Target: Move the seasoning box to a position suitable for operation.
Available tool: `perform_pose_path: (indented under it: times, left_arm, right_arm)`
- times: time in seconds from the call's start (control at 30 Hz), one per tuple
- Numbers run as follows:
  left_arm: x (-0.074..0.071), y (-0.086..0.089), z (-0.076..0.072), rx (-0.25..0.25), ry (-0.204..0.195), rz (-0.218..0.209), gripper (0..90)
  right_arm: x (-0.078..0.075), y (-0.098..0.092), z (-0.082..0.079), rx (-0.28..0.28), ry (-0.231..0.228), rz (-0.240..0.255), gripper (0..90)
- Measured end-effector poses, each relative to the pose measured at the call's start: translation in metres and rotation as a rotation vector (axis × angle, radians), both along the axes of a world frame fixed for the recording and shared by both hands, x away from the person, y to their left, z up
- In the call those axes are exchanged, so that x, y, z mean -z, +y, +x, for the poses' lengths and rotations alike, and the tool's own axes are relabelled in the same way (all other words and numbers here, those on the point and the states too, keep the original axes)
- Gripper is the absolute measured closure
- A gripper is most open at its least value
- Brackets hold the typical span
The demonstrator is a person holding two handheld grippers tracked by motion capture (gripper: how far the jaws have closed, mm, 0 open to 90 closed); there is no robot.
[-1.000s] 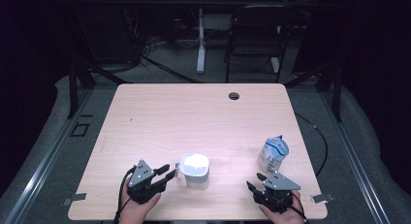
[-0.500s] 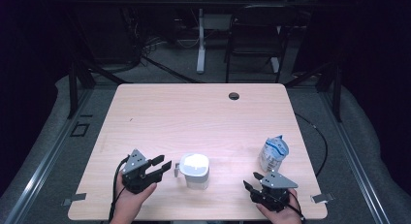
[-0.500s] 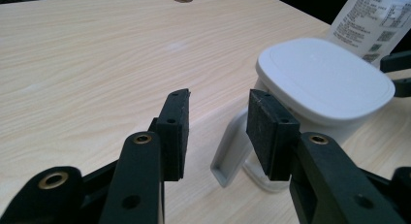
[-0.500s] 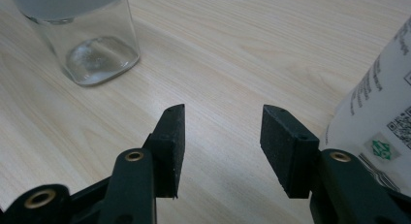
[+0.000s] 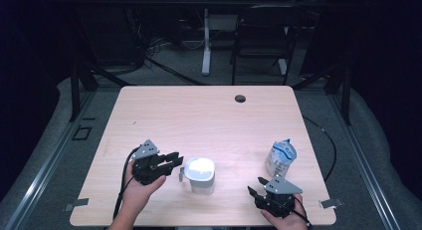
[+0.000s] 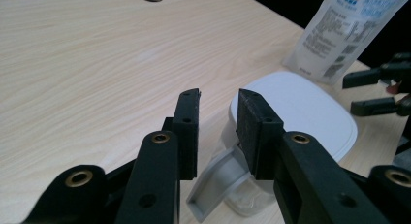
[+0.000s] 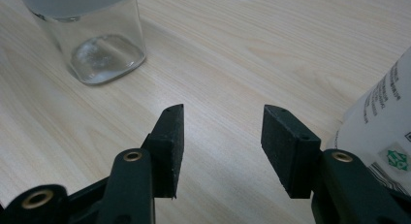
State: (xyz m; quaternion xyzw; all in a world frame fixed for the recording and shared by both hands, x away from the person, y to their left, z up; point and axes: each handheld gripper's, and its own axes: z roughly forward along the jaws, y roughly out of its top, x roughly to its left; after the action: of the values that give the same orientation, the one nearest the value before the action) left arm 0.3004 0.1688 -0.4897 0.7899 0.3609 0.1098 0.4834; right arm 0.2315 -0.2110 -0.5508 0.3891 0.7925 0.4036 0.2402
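While apparently untouched, jar handle (image 6: 213,185) just below left gripper (image 6: 219,97) fingers.

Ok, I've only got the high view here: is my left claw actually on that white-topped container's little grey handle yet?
Observer: No. In the left gripper view the left claw has just been closing, but nothing is between its jaws. The grey plastic handle sits below and beyond the tips.
Operator: Is the container white all the way down?
Observer: No, only the white rounded lid. The right gripper view shows the clear glass jar under it, with just a whitish film at the bottom.
Operator: And my right claw?
Observer: The right claw is open and empty. The white printed pouch stands just off its right jaw.
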Motion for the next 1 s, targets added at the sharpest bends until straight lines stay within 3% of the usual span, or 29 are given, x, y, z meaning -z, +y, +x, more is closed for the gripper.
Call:
perform_pose_path:
  times: [0.23,0.47,0.83,0.93,1.0]
  left_arm:
    - [0.001,0.003,-0.006,-0.025,-0.011,-0.007,74.2]
    - [0.001,-0.005,-0.01,0.005,-0.014,0.034,89.7]
    - [-0.002,-0.015,-0.011,0.038,-0.023,0.039,90.0]
    - [0.0,-0.02,-0.01,0.048,-0.022,0.072,90.0]
    - [0.0,-0.021,-0.009,0.048,-0.021,0.07,90.0]
  right_arm:
    - [-0.001,-0.003,-0.002,0.014,-0.01,0.009,50.8]
    - [0.002,-0.001,-0.003,0.004,0.007,-0.005,50.9]
    - [0.004,0.002,-0.003,0.008,0.017,0.009,53.0]
    - [0.004,0.008,-0.005,-0.016,0.018,-0.007,54.1]
    - [0.004,0.012,-0.006,-0.032,0.016,-0.003,54.6]
